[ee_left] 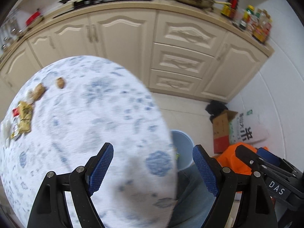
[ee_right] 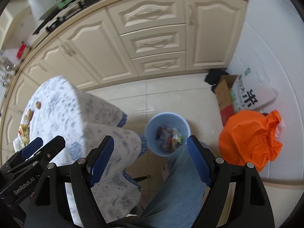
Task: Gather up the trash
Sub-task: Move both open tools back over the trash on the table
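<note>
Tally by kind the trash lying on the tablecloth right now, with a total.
Brown shell-like pieces: 2
Yellow snack wrapper: 1
Red wrapper scrap: 1
White crumpled piece: 1
Total: 5 that can be made out; blur may hide more.

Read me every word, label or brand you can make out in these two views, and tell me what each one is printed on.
"DAS": on the black body of the right gripper, seen from the left wrist.
"GenRobot.AI": on the black body of the left gripper, seen from the right wrist.
"米": large black character on the white sack; its smaller characters are too blurred.
Bottle labels on the counter: too blurred.
Yellow wrapper on the table: print unreadable.
</note>
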The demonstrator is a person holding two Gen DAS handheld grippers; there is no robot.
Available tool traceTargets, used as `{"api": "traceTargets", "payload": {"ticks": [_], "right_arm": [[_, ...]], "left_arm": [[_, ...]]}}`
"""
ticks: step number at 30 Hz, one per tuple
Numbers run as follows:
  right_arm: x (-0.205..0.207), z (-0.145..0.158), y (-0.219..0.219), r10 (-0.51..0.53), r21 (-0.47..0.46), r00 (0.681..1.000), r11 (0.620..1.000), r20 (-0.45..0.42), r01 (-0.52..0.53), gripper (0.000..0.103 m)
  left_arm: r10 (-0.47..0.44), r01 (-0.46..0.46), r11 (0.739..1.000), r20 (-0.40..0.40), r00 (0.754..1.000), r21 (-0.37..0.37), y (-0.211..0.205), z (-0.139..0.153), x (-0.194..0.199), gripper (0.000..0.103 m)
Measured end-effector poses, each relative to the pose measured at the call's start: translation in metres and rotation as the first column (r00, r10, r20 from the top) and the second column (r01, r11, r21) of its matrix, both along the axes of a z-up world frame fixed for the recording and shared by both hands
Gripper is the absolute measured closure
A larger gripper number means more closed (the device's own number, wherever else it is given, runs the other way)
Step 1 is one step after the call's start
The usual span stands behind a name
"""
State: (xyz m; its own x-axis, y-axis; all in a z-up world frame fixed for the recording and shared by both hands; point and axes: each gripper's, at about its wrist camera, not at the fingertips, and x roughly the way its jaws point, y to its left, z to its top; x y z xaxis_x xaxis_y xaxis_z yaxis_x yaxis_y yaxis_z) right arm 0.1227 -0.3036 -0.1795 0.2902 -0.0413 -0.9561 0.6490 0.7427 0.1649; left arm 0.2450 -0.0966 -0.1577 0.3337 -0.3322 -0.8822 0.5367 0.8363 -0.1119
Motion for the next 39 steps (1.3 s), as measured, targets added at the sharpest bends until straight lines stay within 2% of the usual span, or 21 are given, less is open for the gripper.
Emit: {"api": "traceTargets", "payload": {"ticks": [9, 16, 19, 26, 29, 35, 39], "right_arm": [[0.056, -0.008, 0.064, 0.173, 0.024, 0.985, 0.985, -0.001, -0.173, 0.022], [0.099, -0.016, 0.127, 0.307, 0.044, 0.952, 0.951, -0.009, -0.306, 0.022], [0.123, -0.020, 0.158, 0.365, 0.068, 0.931, 0.929, -0.007, -0.363, 0.022], [0.177, -0.025, 0.223, 0.489, 0.109, 0.872, 0.867, -0.005, -0.486, 0.022], [0.198, -0.024, 0.246, 0.521, 0.132, 0.854, 0.846, 0.007, -0.517, 0.022], [0.244, -0.022, 0.281, 0.551, 0.140, 0.834, 0.824, 0.024, -0.549, 0.022], [0.270, -0.022, 0.300, 0.563, 0.124, 0.826, 0.818, 0.019, -0.561, 0.022]], "left_arm": [[0.172, -0.172, 0.985, 0.004, 0.985, -0.011, 0.083, 0.017, 0.017, 0.020], [0.317, -0.317, 0.948, -0.007, 0.948, -0.012, 0.158, 0.018, 0.036, 0.020], [0.373, -0.374, 0.928, -0.013, 0.928, -0.010, 0.191, 0.017, 0.047, 0.020], [0.527, -0.527, 0.850, -0.018, 0.850, 0.012, 0.265, 0.013, 0.073, 0.020], [0.564, -0.564, 0.825, -0.020, 0.825, 0.010, 0.285, 0.013, 0.084, 0.020], [0.614, -0.614, 0.790, 0.000, 0.790, -0.003, 0.321, 0.019, 0.108, 0.020], [0.629, -0.629, 0.777, -0.004, 0.778, -0.009, 0.335, 0.016, 0.124, 0.018]]}}
